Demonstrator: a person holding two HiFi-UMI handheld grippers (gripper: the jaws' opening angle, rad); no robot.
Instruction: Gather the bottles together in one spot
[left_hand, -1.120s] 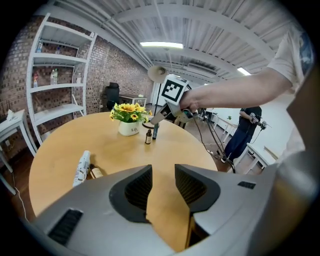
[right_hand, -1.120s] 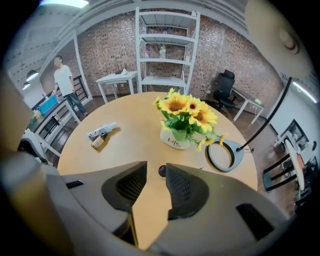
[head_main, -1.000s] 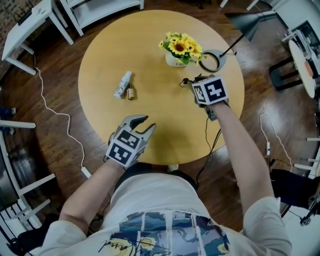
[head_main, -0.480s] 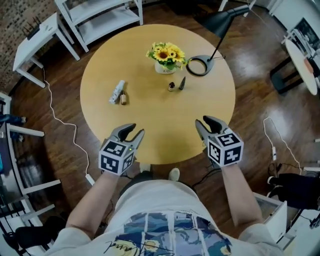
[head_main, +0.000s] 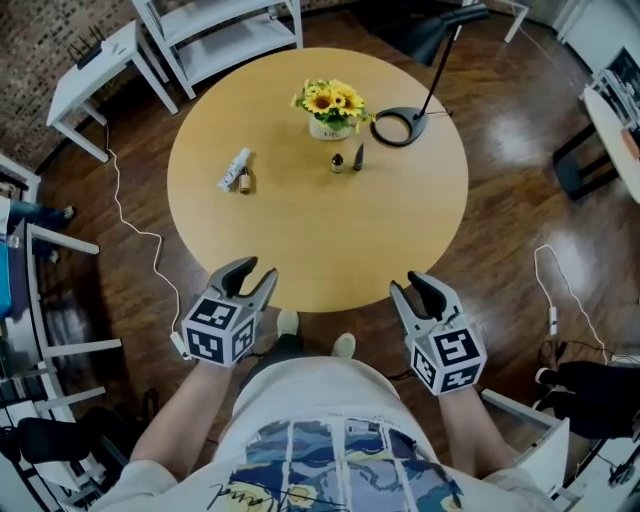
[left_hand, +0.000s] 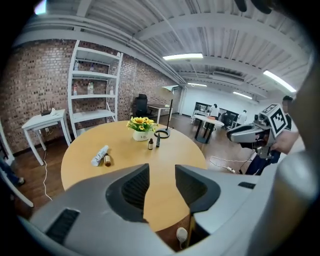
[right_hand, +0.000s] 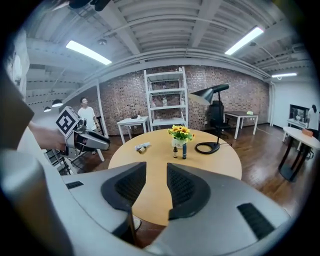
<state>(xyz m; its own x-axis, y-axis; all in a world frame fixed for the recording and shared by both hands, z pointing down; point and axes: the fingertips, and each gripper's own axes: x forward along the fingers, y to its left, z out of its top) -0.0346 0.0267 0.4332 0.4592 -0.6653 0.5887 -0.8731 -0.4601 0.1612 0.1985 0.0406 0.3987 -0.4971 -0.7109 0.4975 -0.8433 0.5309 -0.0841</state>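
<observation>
Two pairs of bottles are on the round wooden table (head_main: 400, 230). A white bottle (head_main: 235, 167) lies beside a small brown bottle (head_main: 244, 182) at the left. A small amber bottle (head_main: 337, 162) and a slim dark bottle (head_main: 358, 157) stand in front of the flowers. My left gripper (head_main: 250, 278) and right gripper (head_main: 415, 290) hover at the table's near edge, both open and empty. The left jaws have just opened a little further. The left gripper view shows the white bottle (left_hand: 99, 155) and the standing pair (left_hand: 150, 144) far ahead; the right gripper view shows the pair (right_hand: 175, 151) too.
A vase of sunflowers (head_main: 327, 107) and a black lamp with a ring base (head_main: 398, 127) stand at the table's far side. White shelves (head_main: 215, 35) and a white side table (head_main: 95, 65) lie beyond. A cable (head_main: 130, 235) runs across the floor at left.
Both grippers have drawn back from the table toward the body. The right one left the spot by the flowers, where the two small bottles now stand uncovered.
</observation>
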